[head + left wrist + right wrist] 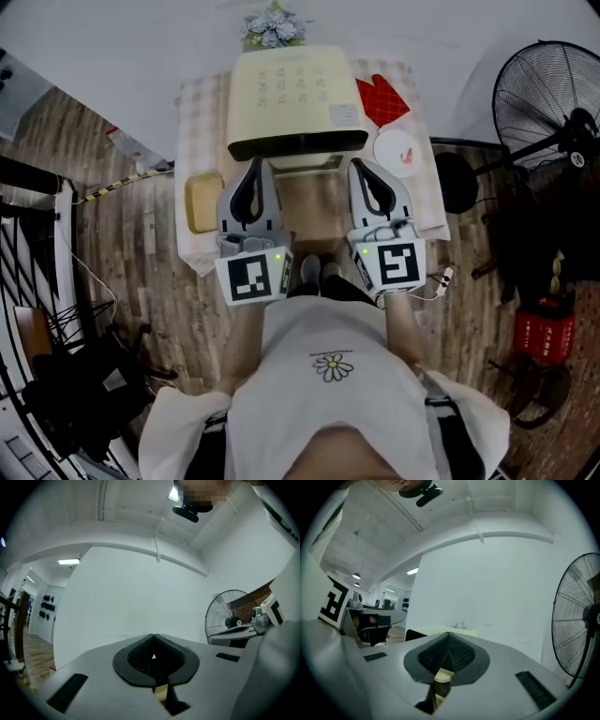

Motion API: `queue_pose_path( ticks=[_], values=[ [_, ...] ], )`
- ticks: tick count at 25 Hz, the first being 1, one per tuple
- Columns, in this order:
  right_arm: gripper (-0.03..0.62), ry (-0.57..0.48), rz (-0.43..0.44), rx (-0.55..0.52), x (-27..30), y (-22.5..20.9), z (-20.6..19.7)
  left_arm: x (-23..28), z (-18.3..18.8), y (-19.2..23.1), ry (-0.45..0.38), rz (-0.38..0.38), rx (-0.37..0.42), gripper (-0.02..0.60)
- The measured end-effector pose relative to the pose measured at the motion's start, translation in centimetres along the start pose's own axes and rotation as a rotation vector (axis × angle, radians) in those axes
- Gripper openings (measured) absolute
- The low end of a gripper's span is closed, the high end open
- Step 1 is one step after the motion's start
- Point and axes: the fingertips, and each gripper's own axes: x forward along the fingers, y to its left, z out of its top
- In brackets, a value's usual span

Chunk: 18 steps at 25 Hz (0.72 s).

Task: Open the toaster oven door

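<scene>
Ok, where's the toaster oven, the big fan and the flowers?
toaster oven (295,94): head view, middle of its cream top.
fan (539,94): head view, on its round wire cage.
flowers (274,26): head view, middle of the bunch beyond the oven.

- Nothing is reading legibly.
- Toaster oven top is carrying faint print and a sticker, too small to read.
- Red box is showing blurred white print.
</scene>
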Motion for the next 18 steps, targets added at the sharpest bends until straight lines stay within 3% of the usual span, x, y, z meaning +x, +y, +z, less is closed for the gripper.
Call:
queue_pose_path(
  ticks=[18],
  values=[
    [0.009,-0.035,0.07,0.033,1.9,-2.0,-0.4,1.7,-0.1,0.1,-0.008,0.071,0.04,0.017]
  ],
)
